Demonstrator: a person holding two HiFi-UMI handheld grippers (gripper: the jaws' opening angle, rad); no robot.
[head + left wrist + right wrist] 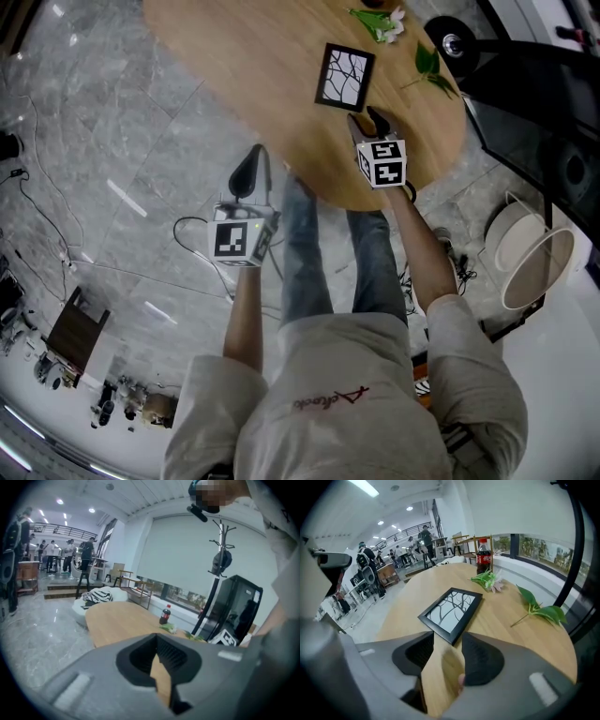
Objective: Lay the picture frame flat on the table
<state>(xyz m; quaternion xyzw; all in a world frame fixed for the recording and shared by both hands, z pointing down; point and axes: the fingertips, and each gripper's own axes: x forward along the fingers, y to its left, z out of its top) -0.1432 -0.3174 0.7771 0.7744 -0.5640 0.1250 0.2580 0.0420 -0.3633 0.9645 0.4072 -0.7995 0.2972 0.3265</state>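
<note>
The black picture frame with a branch drawing lies flat on the oval wooden table. In the right gripper view the frame lies just beyond the jaws, its near corner pointing at the gap. My right gripper hovers over the table's near edge, just short of the frame. Its jaws stand open with only bare wood showing between them. My left gripper hangs off the table's near left side, over the floor. Its tips meet, holding nothing.
A cola bottle, a small flower bunch and a leafy sprig lie beyond the frame. Black equipment and white round stools stand to the right. Cables run across the marble floor at left.
</note>
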